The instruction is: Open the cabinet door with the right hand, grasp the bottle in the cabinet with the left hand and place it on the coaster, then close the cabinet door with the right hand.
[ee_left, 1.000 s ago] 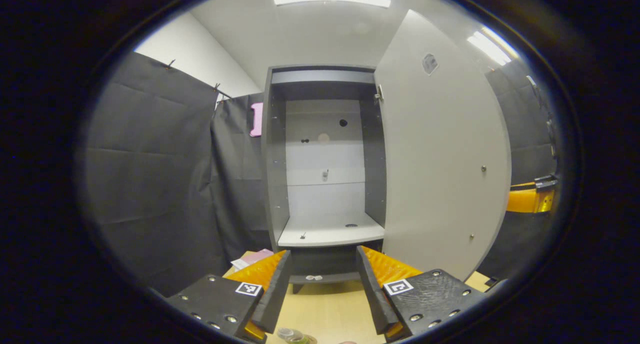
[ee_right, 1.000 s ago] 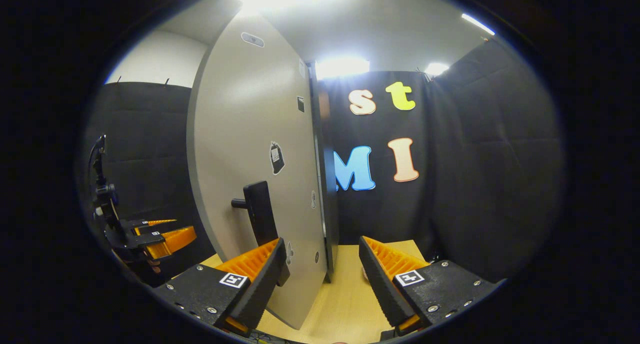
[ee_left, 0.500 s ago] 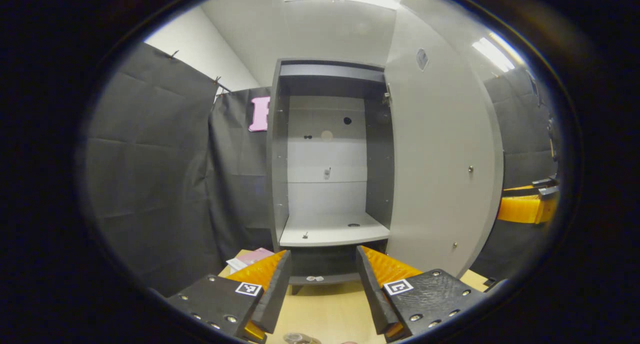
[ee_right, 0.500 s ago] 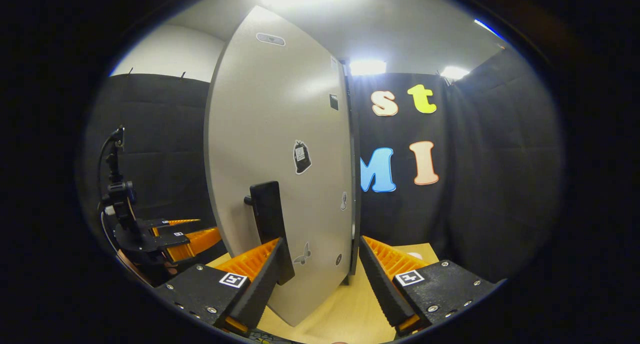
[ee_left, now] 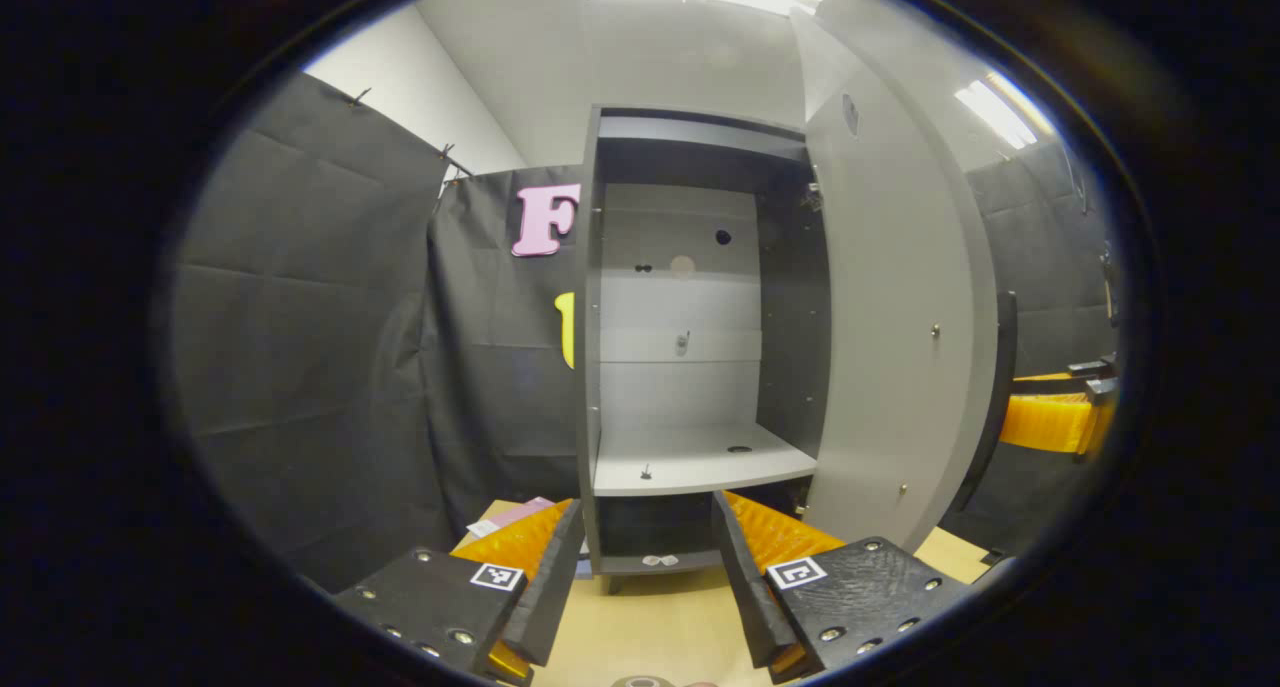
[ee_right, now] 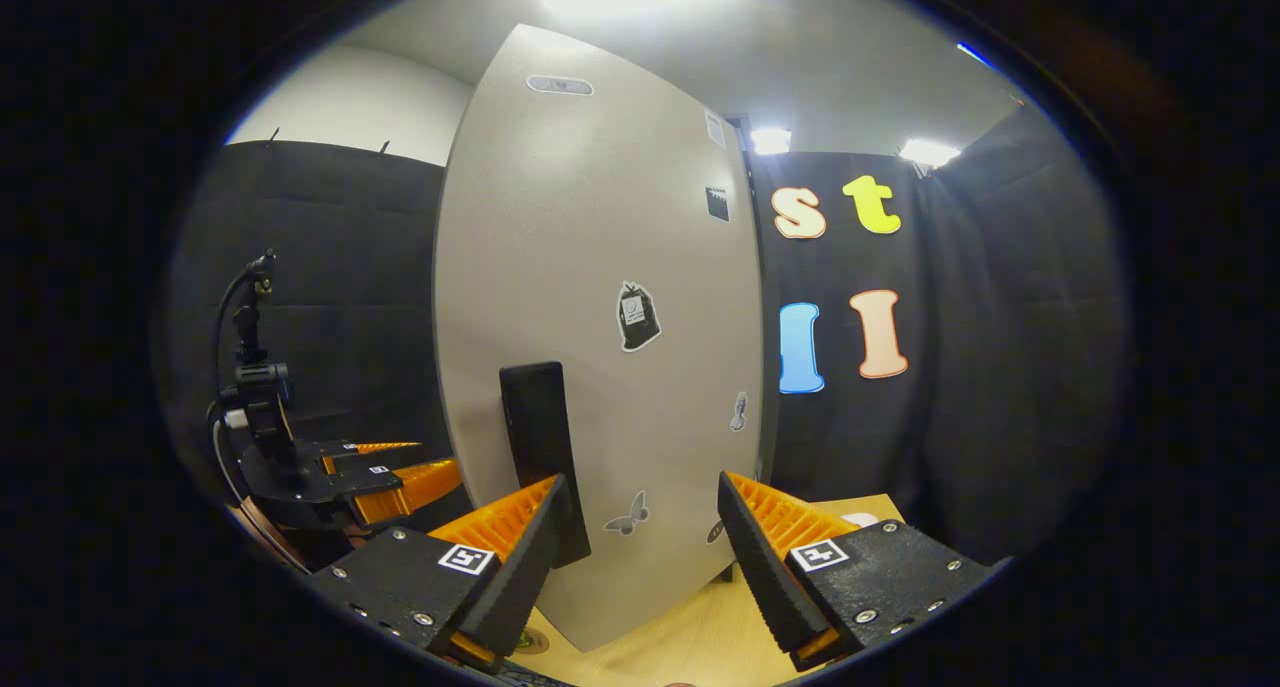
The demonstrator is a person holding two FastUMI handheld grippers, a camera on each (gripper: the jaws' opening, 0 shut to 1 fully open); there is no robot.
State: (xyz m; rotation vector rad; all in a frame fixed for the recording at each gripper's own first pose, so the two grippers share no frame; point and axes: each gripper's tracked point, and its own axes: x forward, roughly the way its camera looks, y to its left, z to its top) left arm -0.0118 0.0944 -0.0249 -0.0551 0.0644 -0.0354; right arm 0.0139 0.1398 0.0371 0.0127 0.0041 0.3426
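The grey cabinet (ee_left: 690,317) stands open ahead in the left gripper view, its light shelf (ee_left: 700,459) marked by two small dark spots. Its door (ee_left: 900,297) hangs partly swung in on the right. My left gripper (ee_left: 648,509) is open with nothing between its fingers, low in front of the cabinet's base. A round top (ee_left: 640,681) peeks in at the bottom edge, too cut off to name. In the right gripper view the door's outer face (ee_right: 600,267) carries stickers and a black handle (ee_right: 540,447). My right gripper (ee_right: 640,482) is open, its left finger beside the handle.
A wooden table (ee_left: 650,627) lies under both grippers. Pink and white papers (ee_left: 510,515) sit at the cabinet's left foot. The right gripper view shows the left gripper (ee_right: 380,472) with its cable mast left of the door, and a small round disc (ee_right: 530,642) on the table.
The door has swung further toward the cabinet, with the right gripper following beside the handle. In the left gripper view the cabinet has slid to the right and the door looks narrower.
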